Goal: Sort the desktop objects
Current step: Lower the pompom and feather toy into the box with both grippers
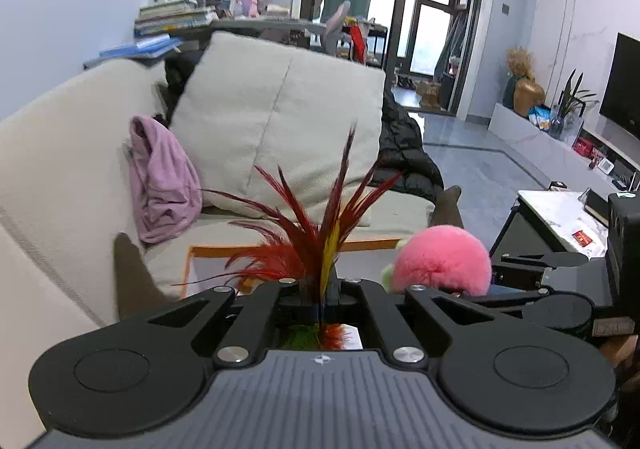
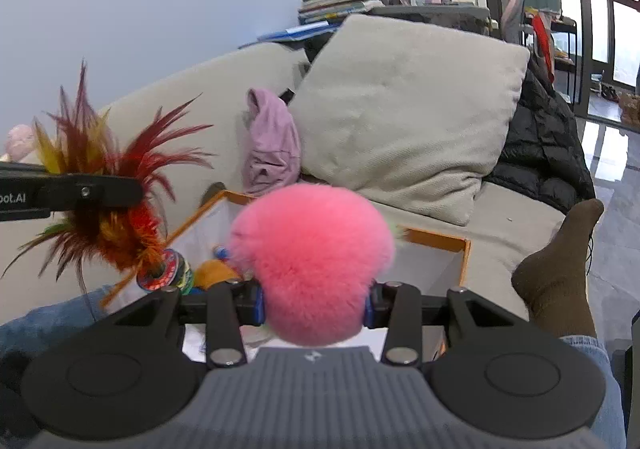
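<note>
My left gripper [image 1: 320, 299] is shut on a red and yellow feather shuttlecock [image 1: 320, 233], whose feathers stick up past the fingers. In the right wrist view it shows at the left, the shuttlecock [image 2: 116, 221] with its round disc base [image 2: 166, 269] hanging over the box. My right gripper [image 2: 314, 305] is shut on a pink fluffy pom-pom [image 2: 314, 257], also seen in the left wrist view [image 1: 442, 261]. Both are held above a white box with an orange rim [image 2: 436, 237], which holds an orange item [image 2: 212, 273] and other small things, mostly hidden.
A beige sofa [image 1: 60, 169] with a large cushion [image 2: 404, 117], a lilac garment [image 2: 272, 145] and a black jacket [image 2: 548, 153] lies behind the box. A person's socked foot [image 2: 560, 269] rests at the right. A white table [image 1: 560, 217] stands far right.
</note>
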`<state>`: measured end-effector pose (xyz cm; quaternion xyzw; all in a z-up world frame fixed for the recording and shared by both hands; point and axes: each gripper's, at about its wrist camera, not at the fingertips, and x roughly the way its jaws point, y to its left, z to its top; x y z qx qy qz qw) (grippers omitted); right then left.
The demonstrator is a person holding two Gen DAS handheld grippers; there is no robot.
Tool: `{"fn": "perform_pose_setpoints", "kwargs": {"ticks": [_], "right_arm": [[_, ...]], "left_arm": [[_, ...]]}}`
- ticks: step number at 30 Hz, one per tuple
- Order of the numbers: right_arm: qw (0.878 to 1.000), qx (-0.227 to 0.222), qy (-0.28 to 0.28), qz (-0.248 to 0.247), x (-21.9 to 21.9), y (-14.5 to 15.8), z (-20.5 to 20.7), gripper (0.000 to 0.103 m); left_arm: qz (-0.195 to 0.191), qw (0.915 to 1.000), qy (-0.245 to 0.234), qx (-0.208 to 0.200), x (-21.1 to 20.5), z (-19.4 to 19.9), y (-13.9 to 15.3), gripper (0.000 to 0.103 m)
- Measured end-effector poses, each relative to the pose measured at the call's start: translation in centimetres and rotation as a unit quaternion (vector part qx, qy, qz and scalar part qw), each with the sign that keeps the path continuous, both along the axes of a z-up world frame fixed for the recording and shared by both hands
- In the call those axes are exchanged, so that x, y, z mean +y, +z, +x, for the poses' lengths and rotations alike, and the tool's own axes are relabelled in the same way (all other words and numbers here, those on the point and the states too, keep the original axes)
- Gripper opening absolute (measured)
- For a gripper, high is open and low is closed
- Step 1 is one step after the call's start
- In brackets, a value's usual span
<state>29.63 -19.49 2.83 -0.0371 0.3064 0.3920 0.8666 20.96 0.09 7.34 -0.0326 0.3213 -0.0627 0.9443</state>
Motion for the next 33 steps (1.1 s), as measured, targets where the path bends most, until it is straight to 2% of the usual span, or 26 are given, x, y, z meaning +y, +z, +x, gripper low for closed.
{"fn": "perform_pose_setpoints", "kwargs": {"ticks": [4, 8, 12, 16, 21, 26, 32, 33], "right_arm": [[1.0, 0.01, -0.003, -0.016, 0.6, -1.3, 1.7, 0.044], [0.999, 0.018, -0.007, -0.028, 0.4, -2.6, 2.8, 0.044], [0.998, 0.022, -0.005, -0.06, 0.9, -3.8, 3.4, 0.044], [0.997, 0.027, 0.001, -0.075, 1.4, -4.4, 3.8, 0.044], [0.996, 0.037, -0.012, -0.085, 1.3, -5.2, 4.3, 0.044], [0.996, 0.035, -0.016, -0.08, 1.2, -5.1, 4.2, 0.044], [0.996, 0.026, -0.015, -0.089, 1.5, -5.3, 4.1, 0.044], [0.996, 0.026, -0.015, -0.09, 1.5, -5.3, 4.1, 0.044]], "left_arm": [[-0.024, 0.9989, -0.023, 0.032, -1.0, 3.4, -2.3, 0.001], [-0.018, 0.9969, -0.049, 0.058, -2.5, 6.5, -4.7, 0.001], [-0.007, 0.9957, -0.05, 0.077, -3.3, 9.1, -6.6, 0.001], [0.012, 0.9966, -0.041, 0.071, -3.5, 10.5, -7.4, 0.001], [-0.002, 0.9963, -0.058, 0.064, -3.8, 11.6, -7.8, 0.001], [0.004, 0.9947, -0.061, 0.083, -4.4, 12.5, -9.5, 0.001], [0.045, 0.9948, -0.047, 0.078, -4.5, 12.9, -10.2, 0.002], [0.049, 0.9946, -0.049, 0.076, -4.5, 12.8, -10.1, 0.006]]}}
